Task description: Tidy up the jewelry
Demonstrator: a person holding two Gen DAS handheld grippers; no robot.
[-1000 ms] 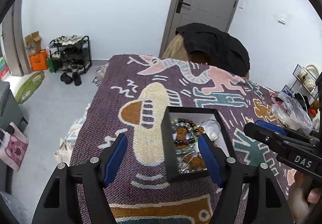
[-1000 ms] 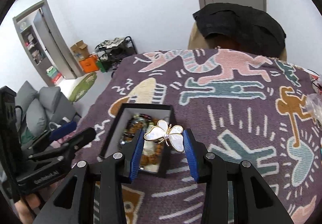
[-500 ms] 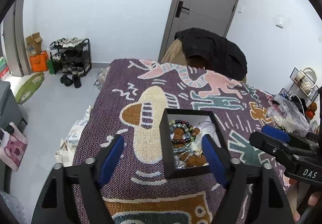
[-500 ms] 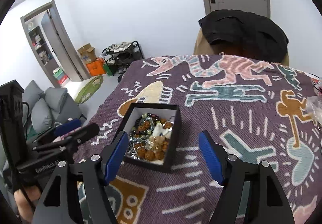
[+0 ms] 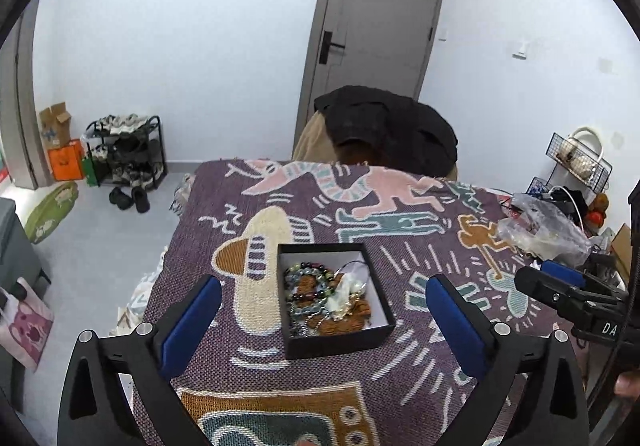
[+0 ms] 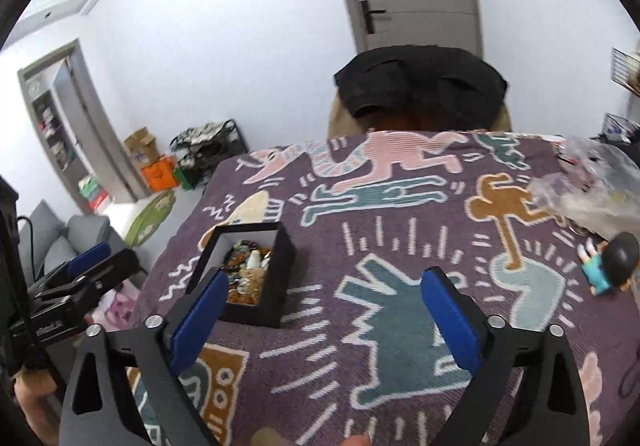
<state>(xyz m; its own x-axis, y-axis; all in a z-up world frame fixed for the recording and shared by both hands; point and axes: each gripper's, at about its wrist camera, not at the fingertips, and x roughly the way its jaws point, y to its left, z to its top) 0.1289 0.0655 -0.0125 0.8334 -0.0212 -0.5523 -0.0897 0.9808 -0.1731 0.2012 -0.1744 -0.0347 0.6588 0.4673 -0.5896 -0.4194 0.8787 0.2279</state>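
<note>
A small black box [image 5: 336, 334] with a white lining sits on a table covered by a purple patterned cloth [image 5: 420, 246], toward the cloth's left edge and well back from the far edge. Inside it lies a heap of jewelry [image 5: 320, 298]: bead bracelets in dark, green and brown tones, plus some pale and gold pieces that I cannot make out singly.

The left gripper [image 5: 322, 310] hangs above the near part of the table with its blue-padded jaws opening wide; the box lies beyond and between them, but neither pad touches it. The right gripper [image 6: 320, 312] is over the middle of the cloth, to the right of the box, its jaws also opening, with only bare cloth showing between them. Its left pad overlaps the box's near corner in the right wrist view, without pressing on it.

Near the right edge of the table lie a crumpled clear plastic bag [image 5: 544, 230] and a small figurine [image 6: 612, 264] with a dark round head. Beyond the far edge stands a chair draped with a black garment [image 5: 392, 125], before a grey door [image 5: 380, 25].
</note>
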